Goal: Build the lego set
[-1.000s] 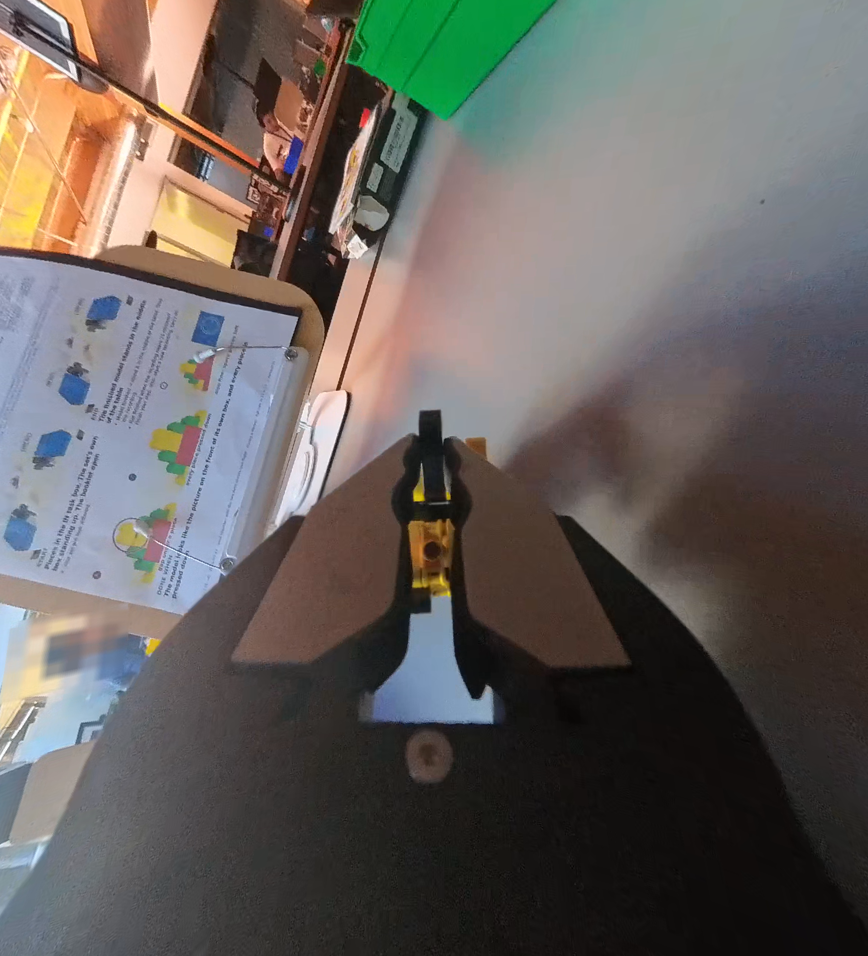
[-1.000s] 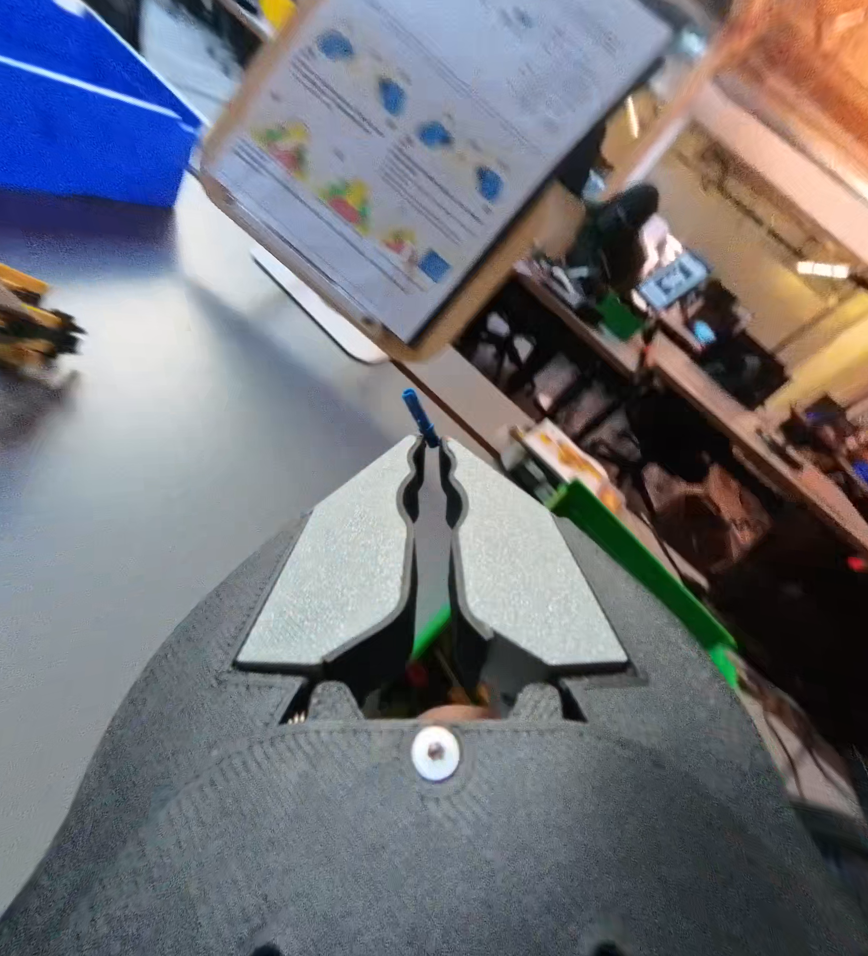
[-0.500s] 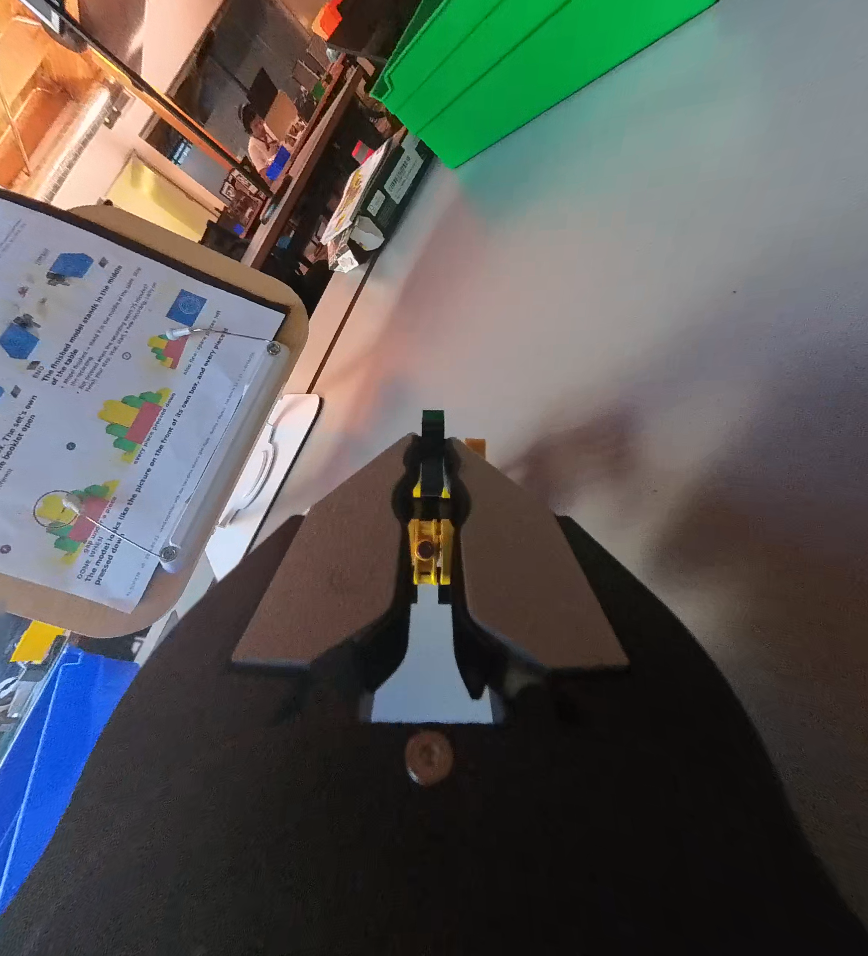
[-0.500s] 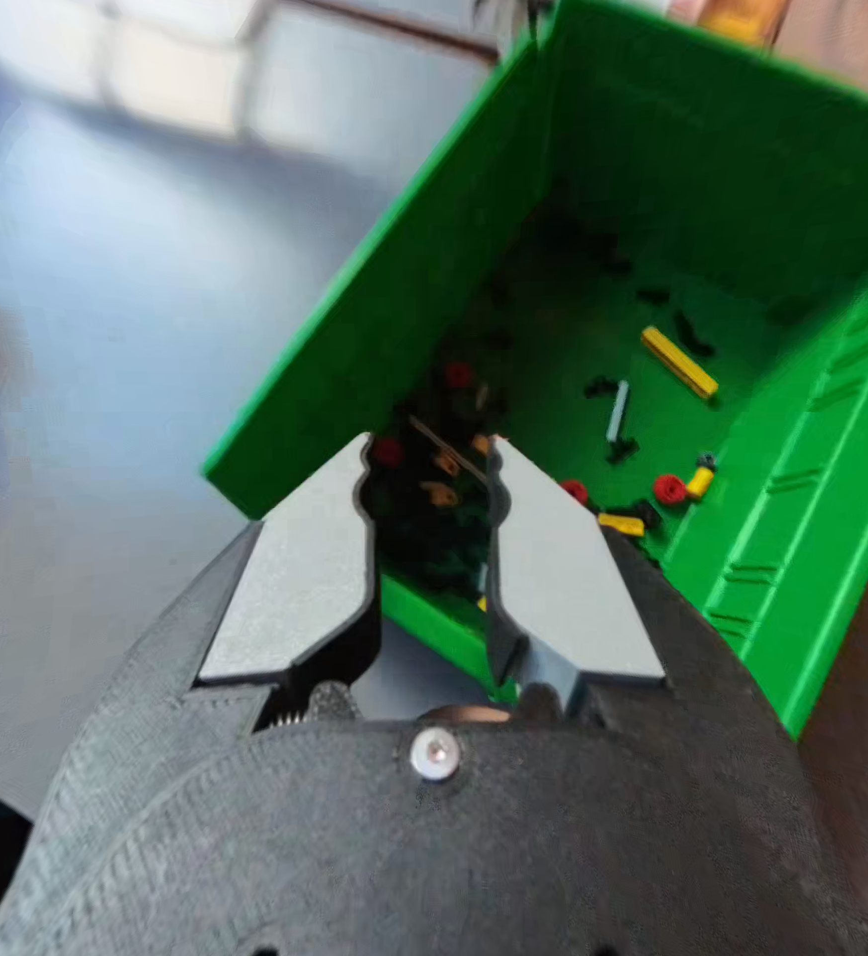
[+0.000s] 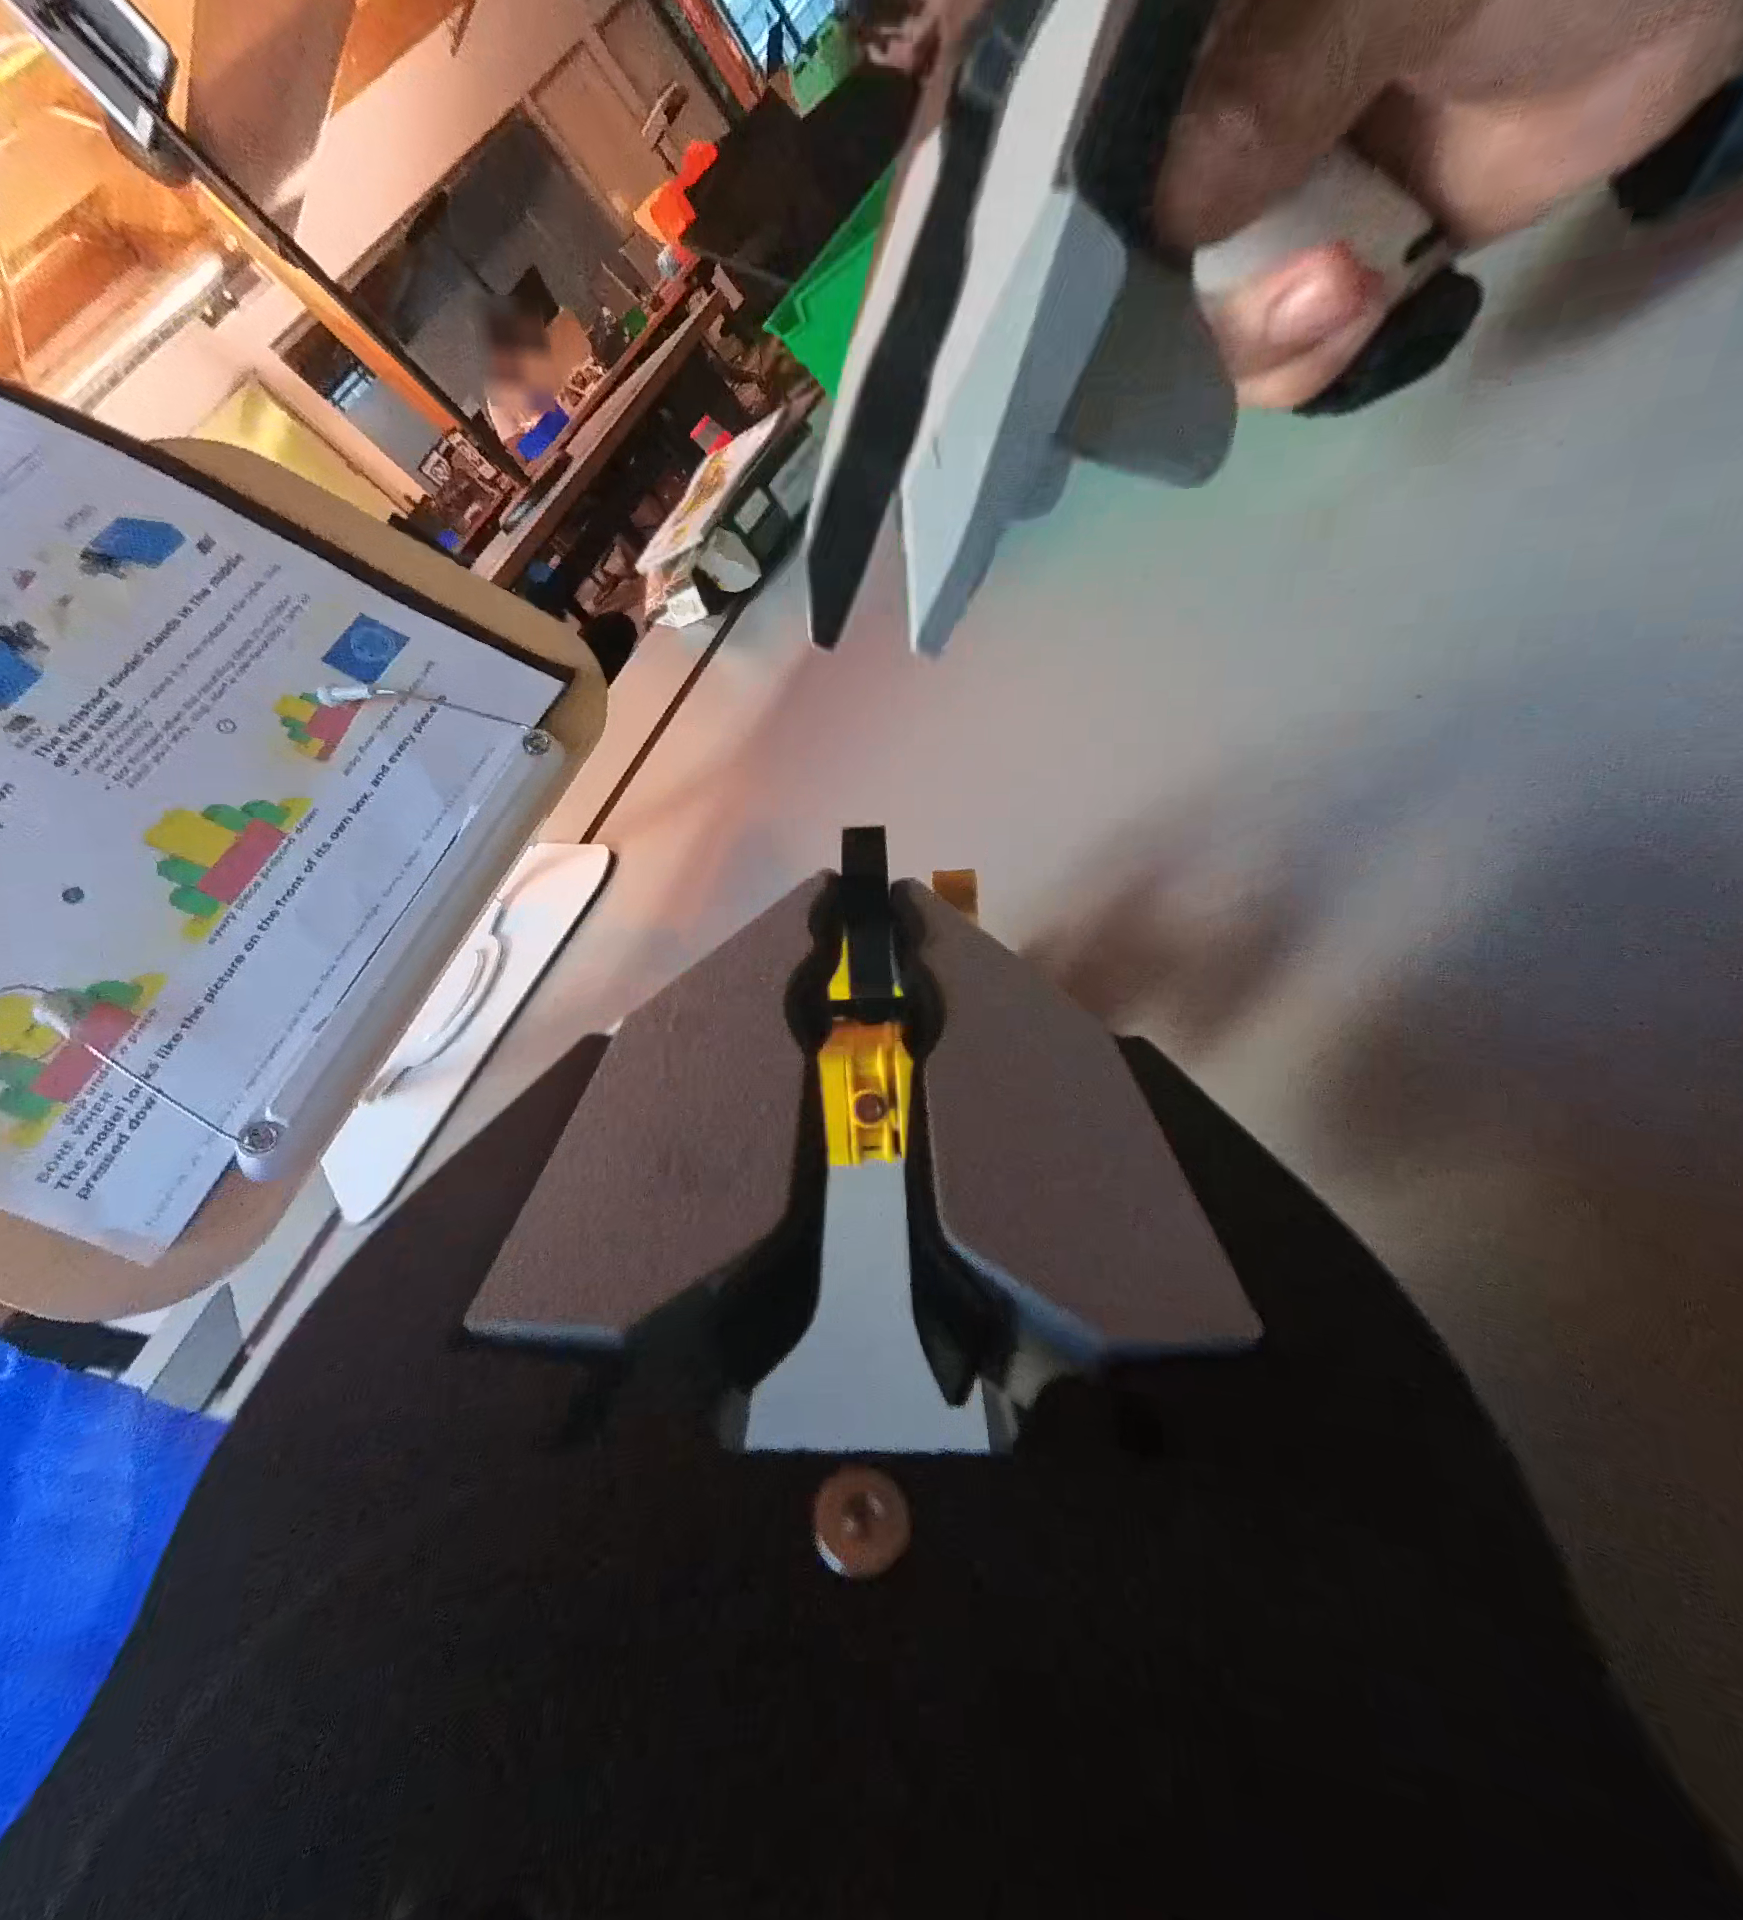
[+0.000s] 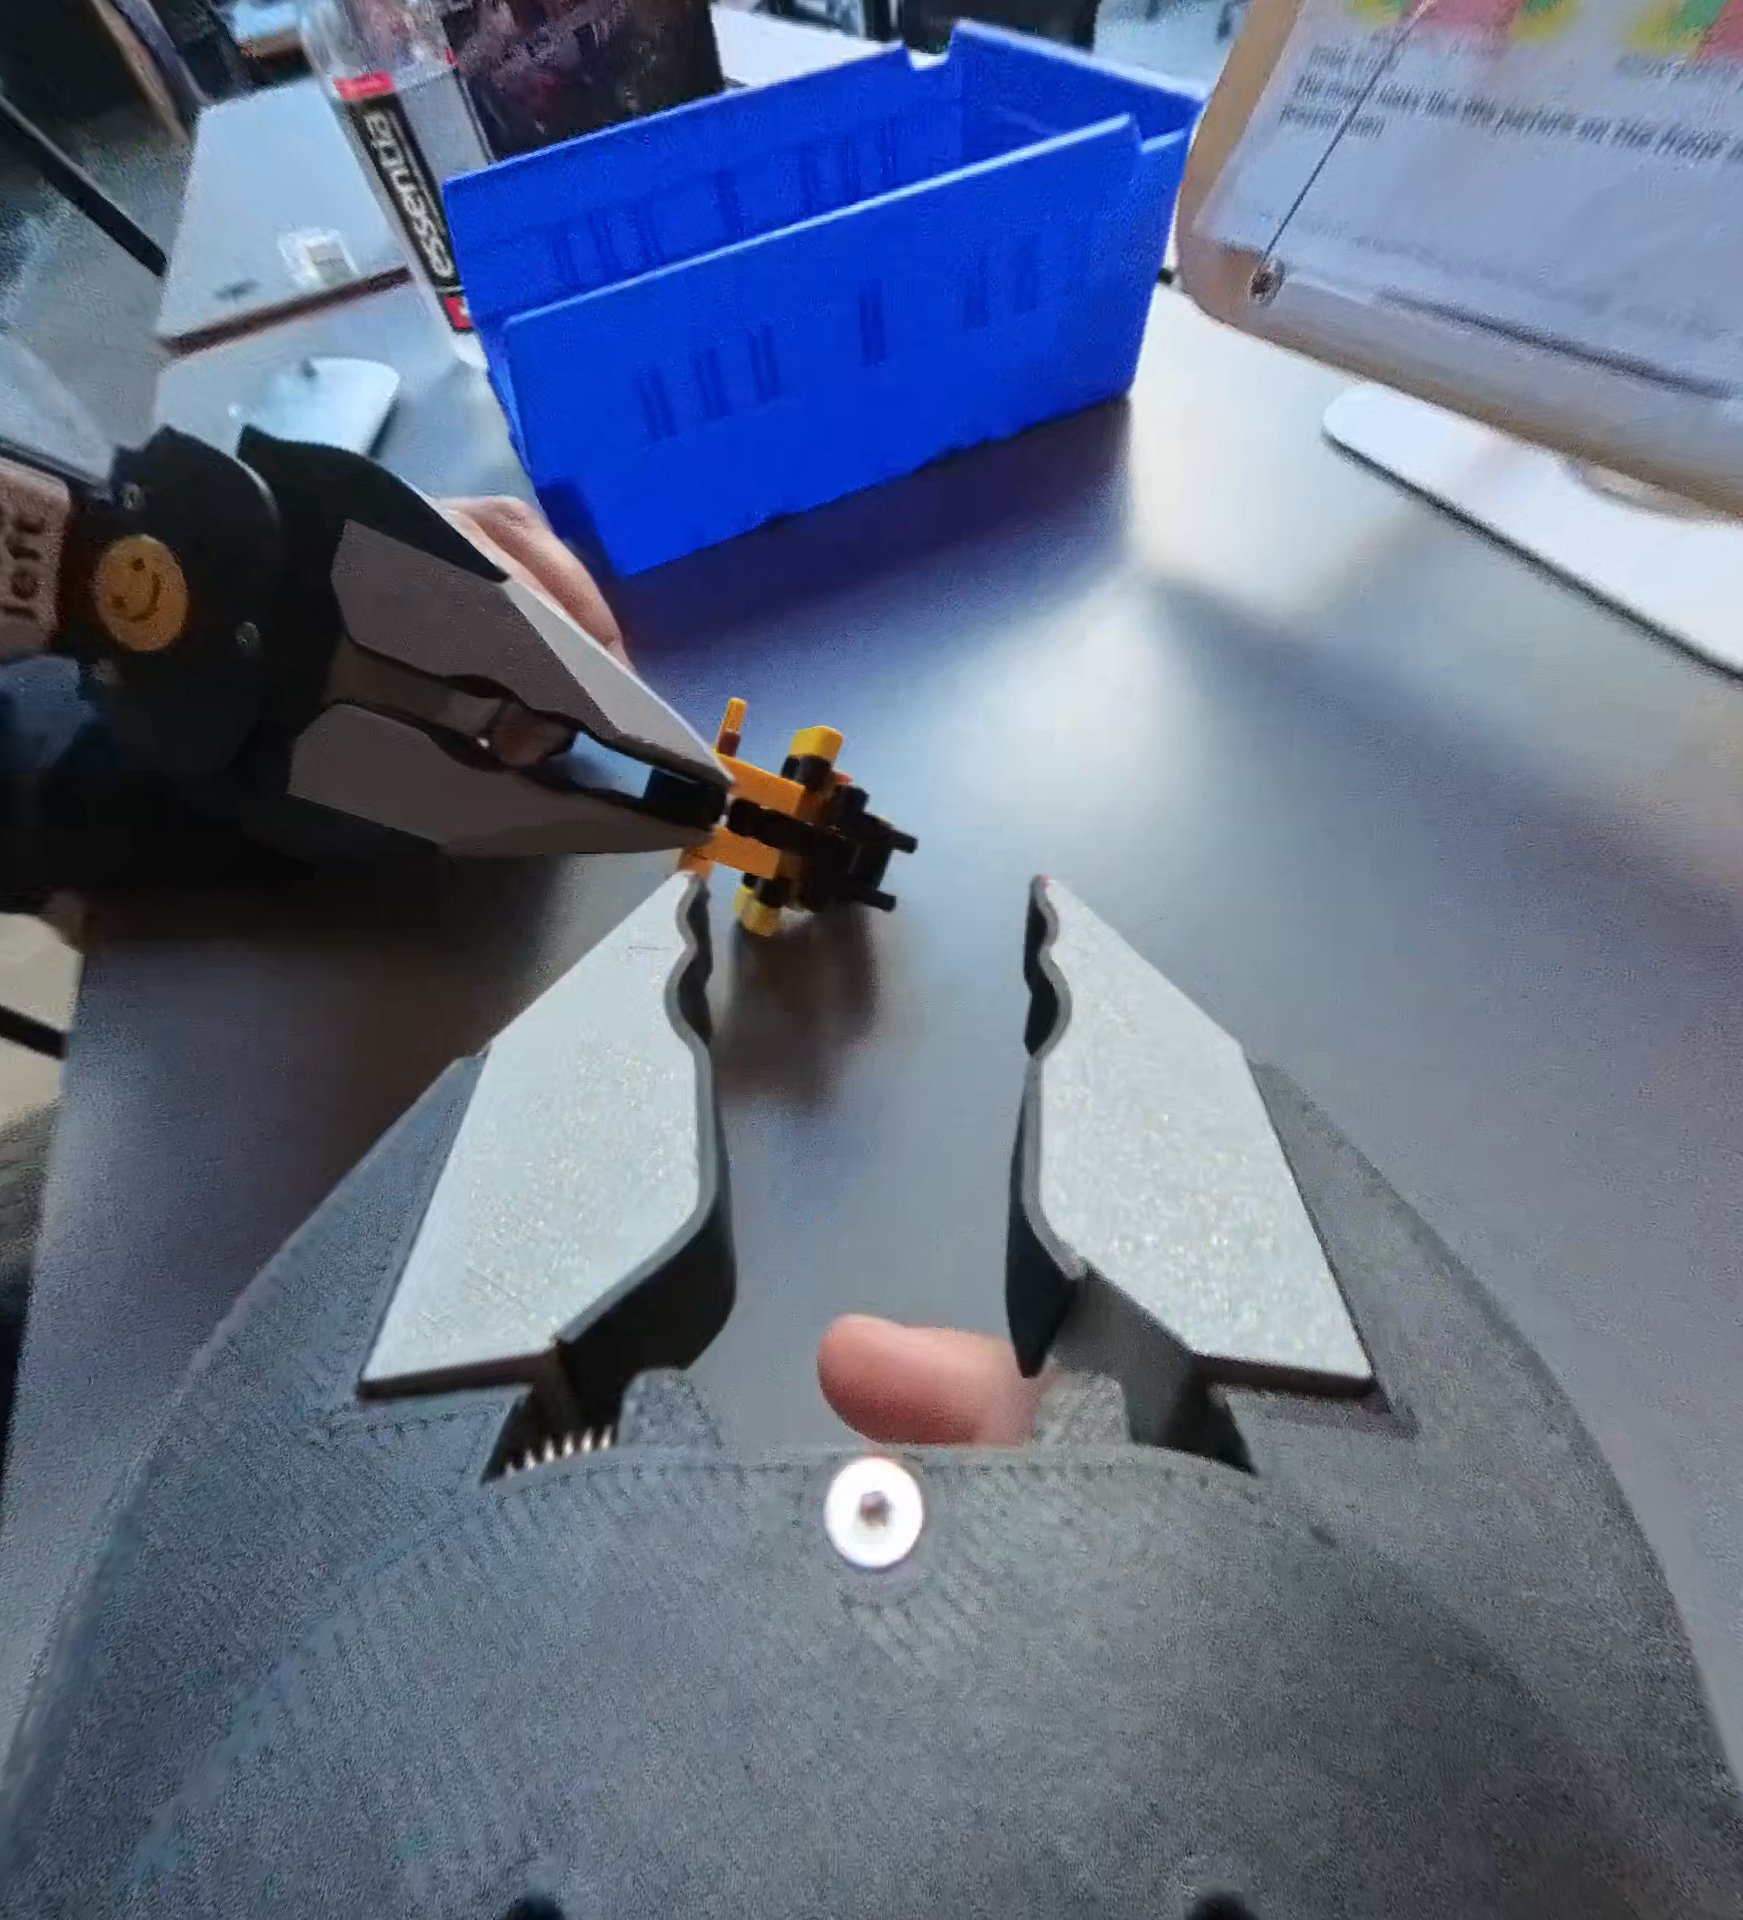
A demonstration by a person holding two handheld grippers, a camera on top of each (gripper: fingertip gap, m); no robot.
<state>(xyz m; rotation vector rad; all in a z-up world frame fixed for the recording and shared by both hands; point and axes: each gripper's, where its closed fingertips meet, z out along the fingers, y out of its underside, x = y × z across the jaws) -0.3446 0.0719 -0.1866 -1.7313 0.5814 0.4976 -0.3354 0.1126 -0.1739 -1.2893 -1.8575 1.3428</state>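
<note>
A small yellow and black lego model (image 6: 794,821) sits at the dark table's middle, held by my left gripper (image 6: 706,805), which is shut on it from the left. In the left wrist view the model (image 5: 862,1091) is pinched between the jaws of the left gripper (image 5: 865,894). My right gripper (image 6: 862,904) is open and empty, just in front of the model, its left fingertip close under the left gripper's tip. It also shows in the left wrist view (image 5: 872,634), above and beyond the model, held by a hand.
A blue bin (image 6: 825,301) stands behind the model, with a bottle (image 6: 405,166) at its left. An instruction sheet on a stand (image 6: 1532,208) rises at the right, also in the left wrist view (image 5: 181,831). A green bin (image 5: 831,301) is far off.
My right gripper let go of a thin blue pin, swung over the green bin, opened wide, and now faces the model. My left gripper kept hold of the model.
</note>
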